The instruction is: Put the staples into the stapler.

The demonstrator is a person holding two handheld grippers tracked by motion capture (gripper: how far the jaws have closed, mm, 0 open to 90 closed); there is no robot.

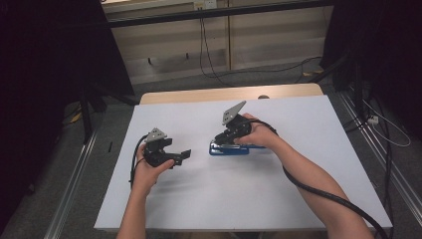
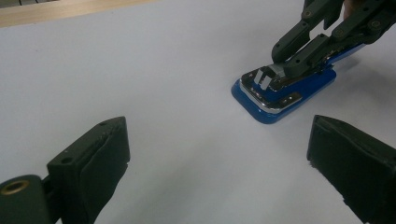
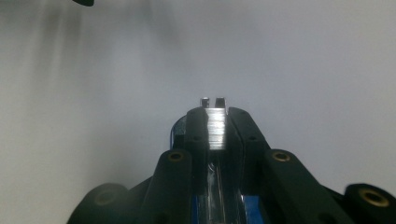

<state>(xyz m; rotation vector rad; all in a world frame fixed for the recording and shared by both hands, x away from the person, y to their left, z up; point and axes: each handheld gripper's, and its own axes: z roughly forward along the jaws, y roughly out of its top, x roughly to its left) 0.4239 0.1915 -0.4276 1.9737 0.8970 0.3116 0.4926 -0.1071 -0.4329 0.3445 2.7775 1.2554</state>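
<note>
White desk is carrying a blue stapler at center; my right tool is pinching its metal magazine to lift it, while my left tool is waiting spread at nine o'clock.

White surface lies bare on every side; between the 2 tongs, just the blue stapler, pinned under the right tongs, blocks the left tongs

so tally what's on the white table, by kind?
Stapler, blue, right gripper shut on its metal part: 1
Grippers, black, left gripper open and apart from it: 2
Total: 3
</note>
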